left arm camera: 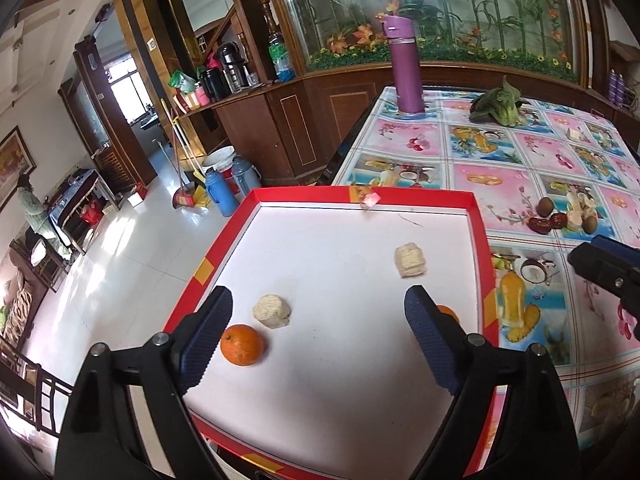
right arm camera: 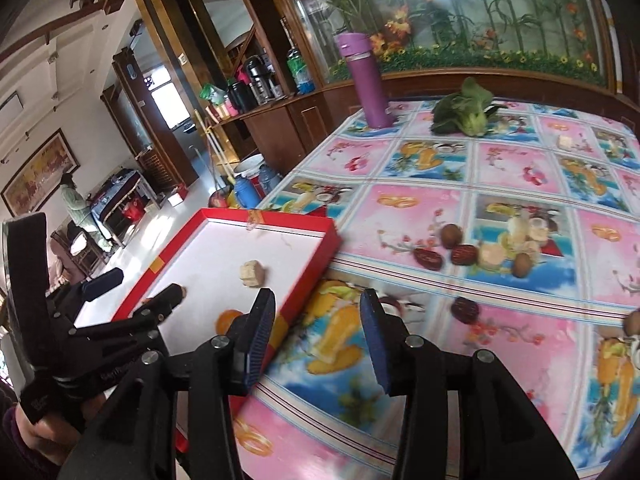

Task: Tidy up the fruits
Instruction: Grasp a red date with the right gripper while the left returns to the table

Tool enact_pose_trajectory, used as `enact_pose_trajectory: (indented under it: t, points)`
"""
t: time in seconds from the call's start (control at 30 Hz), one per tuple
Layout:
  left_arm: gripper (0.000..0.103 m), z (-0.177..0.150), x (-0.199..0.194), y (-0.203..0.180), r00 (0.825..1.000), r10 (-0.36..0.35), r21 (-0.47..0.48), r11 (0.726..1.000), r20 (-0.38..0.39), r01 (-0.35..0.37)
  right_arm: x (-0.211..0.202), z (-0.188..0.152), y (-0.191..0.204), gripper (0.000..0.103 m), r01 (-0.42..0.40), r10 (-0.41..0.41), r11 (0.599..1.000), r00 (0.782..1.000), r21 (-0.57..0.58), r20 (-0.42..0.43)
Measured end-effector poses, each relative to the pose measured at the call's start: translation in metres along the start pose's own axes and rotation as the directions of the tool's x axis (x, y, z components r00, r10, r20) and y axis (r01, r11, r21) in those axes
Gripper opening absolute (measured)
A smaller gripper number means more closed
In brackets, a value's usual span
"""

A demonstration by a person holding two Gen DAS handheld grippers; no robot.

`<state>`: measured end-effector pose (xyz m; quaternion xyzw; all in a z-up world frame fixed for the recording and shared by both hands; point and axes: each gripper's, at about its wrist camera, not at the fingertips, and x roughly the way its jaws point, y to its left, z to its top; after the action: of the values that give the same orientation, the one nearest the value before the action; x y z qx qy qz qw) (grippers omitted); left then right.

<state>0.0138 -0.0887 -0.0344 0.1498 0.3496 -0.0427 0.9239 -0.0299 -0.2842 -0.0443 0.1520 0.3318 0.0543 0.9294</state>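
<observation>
Both claws empty over the desk, fruit split between tray and cloth.

My left claw (left arm camera: 316,336) hangs spread wide above the red tray (left arm camera: 478,216), an orange (left arm camera: 241,345) just beside its left finger, two pale chunks (left arm camera: 272,311) on the white floor, and a second orange (left arm camera: 448,313) half hidden behind the right finger. My right claw (right arm camera: 318,338) is parted, holding nothing, over the patterned desk (right arm camera: 500,168); red dates (right arm camera: 428,259) and small brown fruits (right arm camera: 451,235) lie beyond it.
</observation>
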Motion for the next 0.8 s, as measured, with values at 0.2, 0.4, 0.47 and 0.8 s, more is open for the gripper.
enact_pose_trajectory:
  t: [0.2, 0.4, 0.47, 0.8]
  points:
    - [0.088, 0.001, -0.005, -0.017, 1.000, -0.008, 0.039, 0.999, 0.002, 0.008, -0.022, -0.012, -0.036, 0.044, 0.055, -0.056, 0.998, 0.998, 0.042, 0.017]
    - [0.089, 0.003, -0.010, -0.034, 1.000, -0.021, 0.081, 0.997, 0.008, 0.020, -0.040, -0.024, -0.065, 0.044, 0.113, -0.116, 0.990, 0.993, 0.078, 0.029]
    - [0.089, 0.004, -0.011, -0.039, 1.000, -0.026, 0.094, 0.995, 0.009, 0.025, -0.044, -0.028, -0.074, 0.044, 0.131, -0.134, 0.987, 0.991, 0.093, 0.028]
    - [0.089, 0.005, -0.011, -0.052, 1.000, -0.024, 0.128, 0.991, 0.000, 0.024, -0.058, -0.044, -0.113, 0.044, 0.164, -0.169, 0.971, 0.985, 0.173, 0.014]
